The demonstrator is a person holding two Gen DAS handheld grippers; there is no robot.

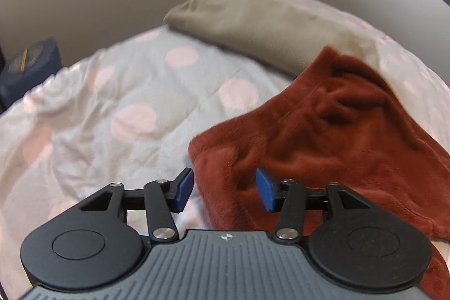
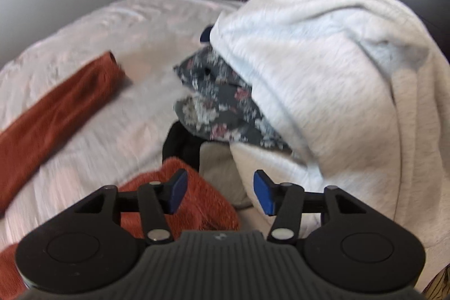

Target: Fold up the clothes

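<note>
A: Fleece first, in the left wrist view. The rust-red fleece garment [image 1: 332, 137] lies rumpled on the polka-dot duvet [image 1: 121, 92] of the bed, spreading from the middle of the view off to the right.

B: And the left gripper [image 1: 225, 189]?

A: Its jaws stand apart with nothing pinched. The garment's near left edge lies under the gap, and the right pad is in front of the fleece while the left pad is over the duvet just beside the edge. Whether either pad touches the cloth I cannot tell. A beige pillow [image 1: 253, 21] sits beyond, against the wall.

B: Now the right wrist view.

A: The right gripper [image 2: 220, 191] is also parted and empty. A corner of the same rust-red fleece [image 2: 194, 198] lies under its left finger and reaches toward the gap. A sleeve [image 2: 59, 114] of it stretches away up-left across the pale bedcover [image 2: 112, 27].

B: What else is close?

A: Right of the gripper a pile: a pale grey sweatshirt [image 2: 323, 69] heaped over a dark floral garment [image 2: 222, 106], with a black garment [image 2: 181, 145] just beyond the fleece corner.
</note>
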